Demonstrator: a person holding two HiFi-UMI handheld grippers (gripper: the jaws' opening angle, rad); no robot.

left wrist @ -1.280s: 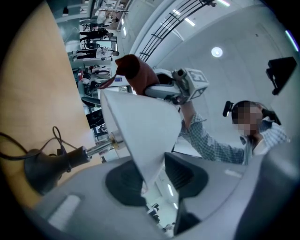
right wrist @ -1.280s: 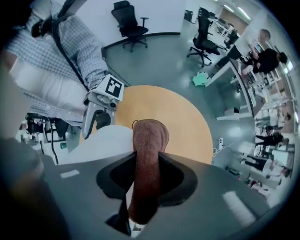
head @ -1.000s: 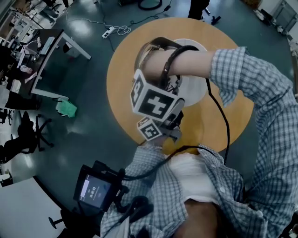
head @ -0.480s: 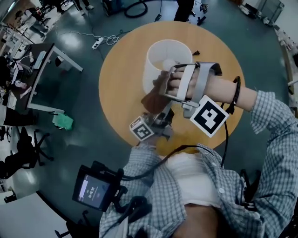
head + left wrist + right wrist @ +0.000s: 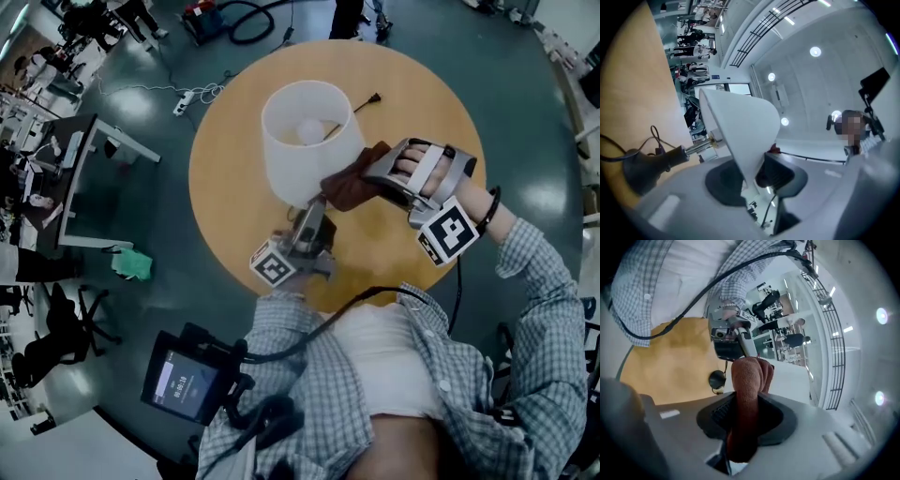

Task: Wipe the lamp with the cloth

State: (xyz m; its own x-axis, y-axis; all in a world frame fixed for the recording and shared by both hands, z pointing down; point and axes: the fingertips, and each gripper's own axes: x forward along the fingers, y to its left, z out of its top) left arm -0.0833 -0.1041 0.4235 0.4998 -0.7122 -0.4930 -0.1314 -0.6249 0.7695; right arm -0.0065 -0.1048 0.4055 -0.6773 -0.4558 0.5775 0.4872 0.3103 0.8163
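Observation:
A lamp with a white shade (image 5: pixel 307 139) stands on the round wooden table (image 5: pixel 422 103). My left gripper (image 5: pixel 309 216) reaches up from the near side and is shut on the shade's lower rim (image 5: pixel 740 140), which passes between its pads. Under the shade the left gripper view shows the lamp's metal stem (image 5: pixel 699 146). My right gripper (image 5: pixel 373 178) is shut on a brown cloth (image 5: pixel 349 187), which lies against the shade's right side. In the right gripper view the cloth (image 5: pixel 747 390) stands bunched between the jaws, with the white shade (image 5: pixel 792 380) just beyond it.
The lamp's black cord and plug (image 5: pixel 364 100) lie on the table behind the shade. On the floor to the left are a desk (image 5: pixel 84 178), a green rag (image 5: pixel 131 264) and a power strip (image 5: pixel 183 101). A screen device (image 5: pixel 183 384) hangs at the person's waist.
The right gripper swept with the cloth from over the lamp's left front round to the shade's right side and rolled over. The left gripper kept its hold on the rim.

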